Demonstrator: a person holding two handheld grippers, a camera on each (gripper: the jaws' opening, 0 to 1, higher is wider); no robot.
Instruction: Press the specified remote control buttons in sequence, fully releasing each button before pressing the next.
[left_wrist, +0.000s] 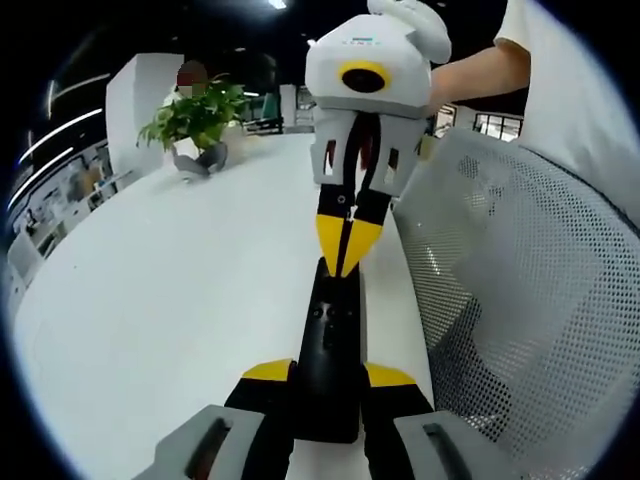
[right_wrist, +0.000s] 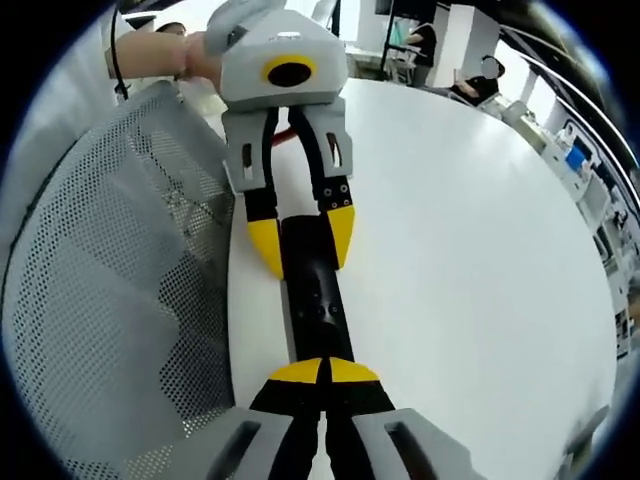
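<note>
Left gripper view: left gripper (left_wrist: 328, 378) clamps the remote (left_wrist: 330, 345) on the table (left_wrist: 180, 300); right gripper (left_wrist: 347, 250), jaws together, touches its far end. Press straight down, then lift fully clear.

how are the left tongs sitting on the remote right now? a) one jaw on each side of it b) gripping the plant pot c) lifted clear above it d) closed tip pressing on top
a: the left tongs straddle the black remote, one yellow-tipped jaw along each side.

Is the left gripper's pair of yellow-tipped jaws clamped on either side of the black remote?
Yes. In the left gripper view, the left gripper has a yellow tip on each side of the black remote.
</note>
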